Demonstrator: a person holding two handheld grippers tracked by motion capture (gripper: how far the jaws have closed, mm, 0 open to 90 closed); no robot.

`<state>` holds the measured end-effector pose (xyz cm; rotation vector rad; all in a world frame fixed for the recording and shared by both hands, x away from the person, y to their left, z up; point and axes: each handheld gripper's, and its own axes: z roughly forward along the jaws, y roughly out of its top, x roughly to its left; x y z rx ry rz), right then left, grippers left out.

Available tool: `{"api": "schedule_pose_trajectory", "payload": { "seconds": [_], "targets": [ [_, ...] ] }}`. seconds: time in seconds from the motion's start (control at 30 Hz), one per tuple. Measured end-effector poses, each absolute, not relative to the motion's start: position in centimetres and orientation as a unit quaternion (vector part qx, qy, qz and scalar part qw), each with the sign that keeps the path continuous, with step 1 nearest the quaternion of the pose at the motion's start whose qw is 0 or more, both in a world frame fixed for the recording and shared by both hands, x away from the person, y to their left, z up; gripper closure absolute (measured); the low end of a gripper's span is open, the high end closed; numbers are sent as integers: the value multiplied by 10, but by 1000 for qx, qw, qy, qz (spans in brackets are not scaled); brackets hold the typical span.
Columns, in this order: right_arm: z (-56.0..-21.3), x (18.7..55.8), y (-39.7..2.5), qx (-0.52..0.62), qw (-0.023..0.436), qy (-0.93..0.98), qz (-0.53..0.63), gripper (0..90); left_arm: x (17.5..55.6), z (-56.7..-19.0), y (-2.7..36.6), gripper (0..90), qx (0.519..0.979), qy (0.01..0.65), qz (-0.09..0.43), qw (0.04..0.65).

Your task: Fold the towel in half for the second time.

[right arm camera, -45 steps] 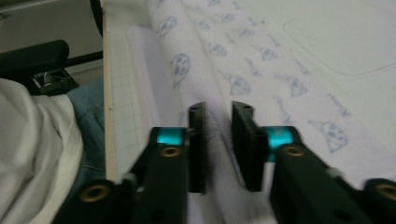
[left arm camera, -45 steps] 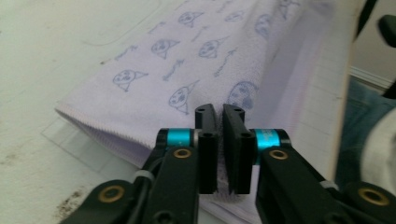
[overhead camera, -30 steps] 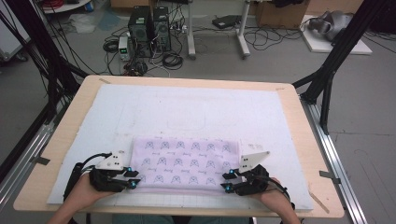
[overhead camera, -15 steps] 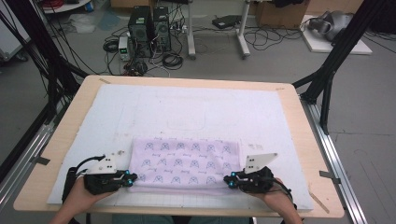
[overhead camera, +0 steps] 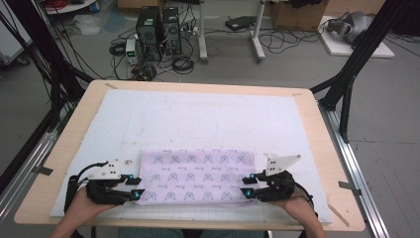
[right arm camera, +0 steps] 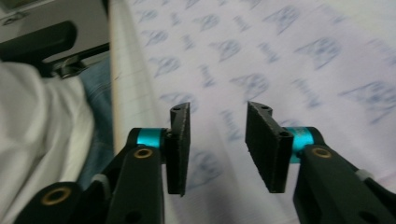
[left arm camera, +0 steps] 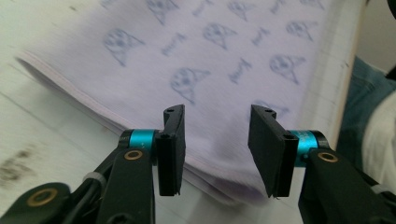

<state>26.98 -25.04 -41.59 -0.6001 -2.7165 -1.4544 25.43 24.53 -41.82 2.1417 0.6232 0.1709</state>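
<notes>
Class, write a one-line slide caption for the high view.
Two hand-held grippers, left gripper and right gripper, open at the near corners of a folded lilac patterned cloth on a white mat.

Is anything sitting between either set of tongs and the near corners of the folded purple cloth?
Nothing visible is. The left tongs stand open right at the near corner of the folded purple cloth, and the right tongs are open over its other near corner. Only the white mat lies around the cloth.
</notes>
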Motion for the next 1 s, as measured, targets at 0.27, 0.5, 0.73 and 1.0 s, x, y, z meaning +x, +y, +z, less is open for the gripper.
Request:
{"api": "schedule_pose_trajectory", "payload": {
  "seconds": [0.27, 0.5, 0.73, 1.0],
  "targets": [
    [-407, 301, -245, -233, -73, -863, -442, 557, 291, -416, 243, 553, 838, 297, 132, 438],
    [-410, 335, -248, -268, -91, -859, -427, 462, 320, -422, 242, 501, 828, 333, 155, 424],
    [-421, 359, -254, -296, -100, -853, -419, 392, 341, -433, 240, 476, 816, 361, 138, 429],
    [-441, 368, -245, -302, -52, -872, -382, 453, 349, -445, 234, 566, 829, 359, 118, 413]
  ]
}}
